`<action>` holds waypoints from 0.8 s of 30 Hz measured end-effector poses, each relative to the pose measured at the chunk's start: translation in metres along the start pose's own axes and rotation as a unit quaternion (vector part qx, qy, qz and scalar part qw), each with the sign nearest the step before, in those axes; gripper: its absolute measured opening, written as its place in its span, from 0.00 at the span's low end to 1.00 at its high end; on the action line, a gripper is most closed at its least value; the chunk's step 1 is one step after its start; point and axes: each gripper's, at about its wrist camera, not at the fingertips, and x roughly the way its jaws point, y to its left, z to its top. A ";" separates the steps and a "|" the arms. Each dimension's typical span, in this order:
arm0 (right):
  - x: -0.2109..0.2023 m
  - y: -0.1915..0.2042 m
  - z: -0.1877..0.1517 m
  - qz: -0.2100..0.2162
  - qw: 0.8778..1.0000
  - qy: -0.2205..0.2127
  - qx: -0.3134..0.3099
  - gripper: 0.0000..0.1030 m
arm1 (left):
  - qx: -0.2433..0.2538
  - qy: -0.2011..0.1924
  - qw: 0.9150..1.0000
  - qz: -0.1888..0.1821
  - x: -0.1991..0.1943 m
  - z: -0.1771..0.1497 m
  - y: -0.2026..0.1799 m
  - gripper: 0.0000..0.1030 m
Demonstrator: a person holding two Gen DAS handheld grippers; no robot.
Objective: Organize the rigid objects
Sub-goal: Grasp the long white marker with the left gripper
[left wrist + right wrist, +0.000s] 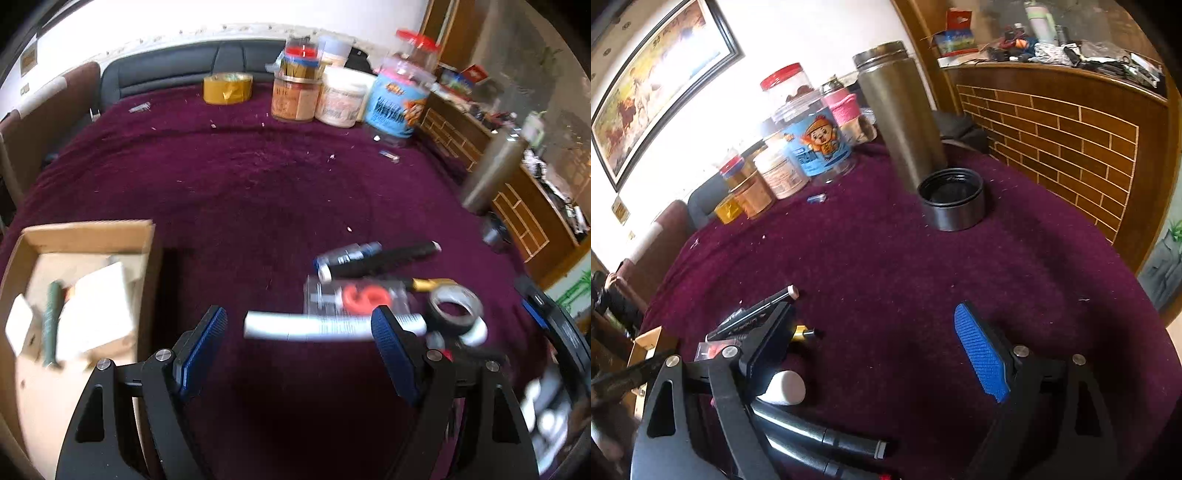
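Lying in a loose heap on the maroon-covered worktop (pixel 258 177), the rigid objects are partly blurred: a white tube (pixel 306 326), a clear pack with an orange part (pixel 354 299), a black-and-white tube (pixel 347 260), a dark pen-like stick (pixel 402 253) and a grey tape roll (pixel 456 306). The white tube's right end is hidden behind a blue pad of the left claw (pixel 299 341), which hangs wide open above the cloth, holding nothing. A cardboard box (pixel 92 236) sits to the left, cut off by the frame, its contents smeared. The right claw (pixel 871 350) is also spread wide and empty; its left finger covers part of the heap. Beyond stand a steel flask (pixel 901 125), its cap (pixel 951 199) and several jars (pixel 816 136).
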 end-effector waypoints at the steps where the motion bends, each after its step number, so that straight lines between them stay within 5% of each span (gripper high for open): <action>1: 0.001 0.000 0.000 0.001 1.000 0.003 -0.002 0.85 | 0.005 0.005 1.000 0.010 0.011 0.006 -0.002 0.73; 4: 0.005 0.003 -0.002 0.004 1.000 0.011 -0.010 0.85 | 0.014 0.027 0.999 0.029 0.034 0.007 -0.007 0.73; 7: 0.007 0.005 -0.003 0.007 1.000 0.018 -0.015 0.85 | 0.031 0.037 0.999 -0.002 0.030 -0.007 -0.014 0.74; 13: 0.010 0.002 -0.003 0.011 0.999 0.033 -0.007 0.85 | 0.142 0.058 0.988 0.009 -0.005 -0.062 -0.033 0.45; 15: 0.010 0.000 -0.003 0.012 0.999 0.035 -0.002 0.85 | 0.140 0.069 0.988 -0.016 -0.022 -0.075 -0.031 0.38; 24: 0.012 0.000 -0.004 0.009 0.999 0.041 0.000 0.85 | 0.117 0.021 0.991 -0.062 -0.062 -0.094 -0.046 0.39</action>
